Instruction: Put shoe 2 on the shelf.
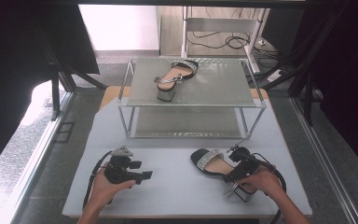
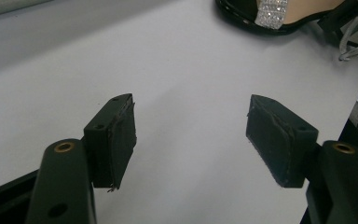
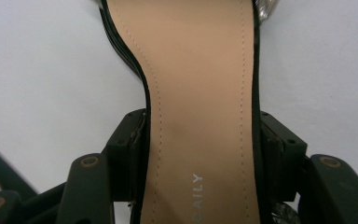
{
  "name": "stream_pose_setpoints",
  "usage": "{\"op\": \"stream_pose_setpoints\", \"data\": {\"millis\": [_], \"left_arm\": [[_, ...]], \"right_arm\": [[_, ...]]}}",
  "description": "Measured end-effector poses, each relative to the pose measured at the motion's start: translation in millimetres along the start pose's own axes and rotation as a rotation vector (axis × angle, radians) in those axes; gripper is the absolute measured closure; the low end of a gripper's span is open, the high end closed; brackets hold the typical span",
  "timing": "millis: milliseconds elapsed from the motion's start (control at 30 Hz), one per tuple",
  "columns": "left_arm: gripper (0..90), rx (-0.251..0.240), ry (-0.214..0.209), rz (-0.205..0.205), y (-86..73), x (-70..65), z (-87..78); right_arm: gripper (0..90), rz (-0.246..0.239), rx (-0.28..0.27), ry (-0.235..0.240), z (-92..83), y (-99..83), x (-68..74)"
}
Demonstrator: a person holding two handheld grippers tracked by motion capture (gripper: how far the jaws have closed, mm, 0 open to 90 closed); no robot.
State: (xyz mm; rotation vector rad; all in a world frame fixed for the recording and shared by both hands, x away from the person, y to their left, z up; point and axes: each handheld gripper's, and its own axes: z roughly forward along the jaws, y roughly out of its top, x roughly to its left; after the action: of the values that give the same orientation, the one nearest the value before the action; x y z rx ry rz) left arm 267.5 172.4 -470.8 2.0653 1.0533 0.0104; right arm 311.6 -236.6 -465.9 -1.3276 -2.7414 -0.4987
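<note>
A black heeled sandal (image 1: pixel 209 161) with a tan insole and a rhinestone strap lies on the white table at the front right. My right gripper (image 1: pixel 235 170) straddles its waist from behind. In the right gripper view both pads (image 3: pixel 130 140) lie against the sides of the sole (image 3: pixel 200 70), so the gripper (image 3: pixel 203 140) is shut on the sandal. Its toe (image 2: pixel 270 11) shows at the top of the left gripper view. My left gripper (image 1: pixel 144 176) rests at the front left, jaws wide apart with bare table between them (image 2: pixel 191 140). A matching sandal (image 1: pixel 175 74) stands on the rack's top shelf.
A two-tier glass and metal shoe rack (image 1: pixel 214 88) stands at the back of the white table (image 1: pixel 168 186). The lower shelf holds nothing. Cables trail from both grippers. Beyond the table lie grey floor, dark curtains and a stand with wires.
</note>
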Motion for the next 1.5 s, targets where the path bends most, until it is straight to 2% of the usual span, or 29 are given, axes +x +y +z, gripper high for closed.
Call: {"op": "stream_pose_setpoints", "data": {"millis": [67,267,533,667,933,1133,1400,1500], "left_arm": [[33.3,-0.004,-0.001,-0.002,-0.1,0.3,-1.2],[33.4,-0.004,-0.001,-0.003,-0.4,0.0,-1.4],[33.5,-0.008,0.003,-0.008,-0.2,1.8,-3.1],[33.5,-0.007,0.004,-0.01,-0.6,1.9,-3.4],[33.5,-0.012,0.005,-0.015,-0.7,2.0,-3.8],[33.7,-0.024,0.013,-0.021,-0.7,3.6,-6.7],[33.7,-0.013,0.009,-0.015,-0.5,2.8,-4.6],[33.7,-0.014,0.016,-0.021,-0.7,3.9,-5.8]], "right_arm": [[41.9,0.005,-0.014,0.025,-3.1,-2.2,-1.2],[42.0,0.032,-0.102,0.098,-16.9,-13.6,-6.0],[42.0,0.016,-0.221,0.16,-46.9,-20.3,1.3],[42.0,-0.001,-0.279,0.162,-65.6,-17.2,7.3],[42.0,-0.026,-0.35,0.186,-93.3,-6.3,13.9],[42.1,-0.027,-0.4,0.198,-109.1,3.9,13.9],[42.1,-0.018,-0.448,0.204,-129.6,21.5,12.6],[42.1,-0.016,-0.471,0.189,-137.6,30.4,12.6]]}}
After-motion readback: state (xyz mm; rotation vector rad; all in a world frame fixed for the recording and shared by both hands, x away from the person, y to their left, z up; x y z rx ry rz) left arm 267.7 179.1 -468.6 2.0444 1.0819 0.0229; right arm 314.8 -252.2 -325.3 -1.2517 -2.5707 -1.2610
